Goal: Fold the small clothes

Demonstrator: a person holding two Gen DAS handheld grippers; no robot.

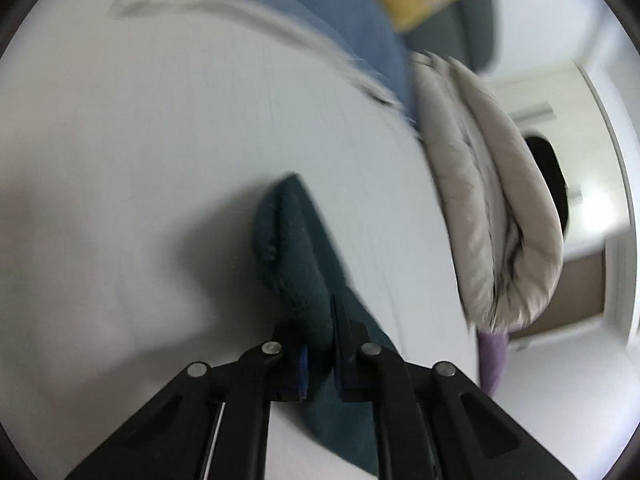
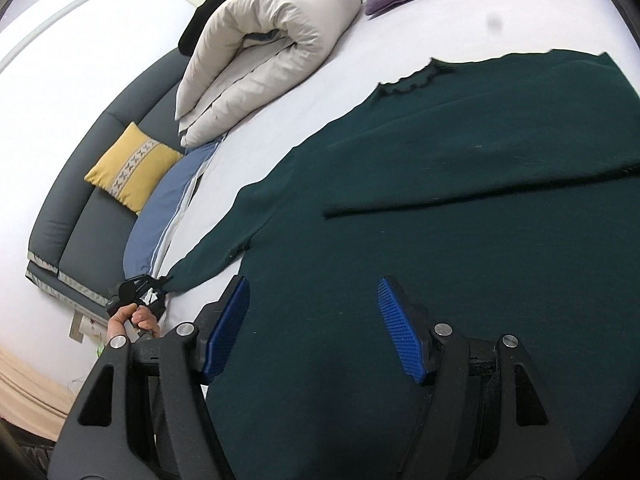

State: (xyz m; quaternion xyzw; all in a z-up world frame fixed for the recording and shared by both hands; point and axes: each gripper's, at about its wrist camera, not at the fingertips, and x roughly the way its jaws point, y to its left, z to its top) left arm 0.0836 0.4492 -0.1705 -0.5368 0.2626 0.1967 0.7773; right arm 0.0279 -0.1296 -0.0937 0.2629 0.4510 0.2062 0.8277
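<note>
Even, bright daylight in both views. The left wrist view is motion-blurred, a soft shadow left of the claw; fisheye curvature bends edges, corners vignette black.

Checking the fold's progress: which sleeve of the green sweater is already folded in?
The far sleeve, lying across the sweater body. The other sleeve is stretched out sideways, its cuff in the left gripper.

Bare sheet on the bed (image 2: 352,64) lies between sweater (image 2: 460,208) and rolled duvet (image 2: 264,52). The bed's far edge is blocked by that duvet and the blue pillow (image 2: 160,216).
</note>
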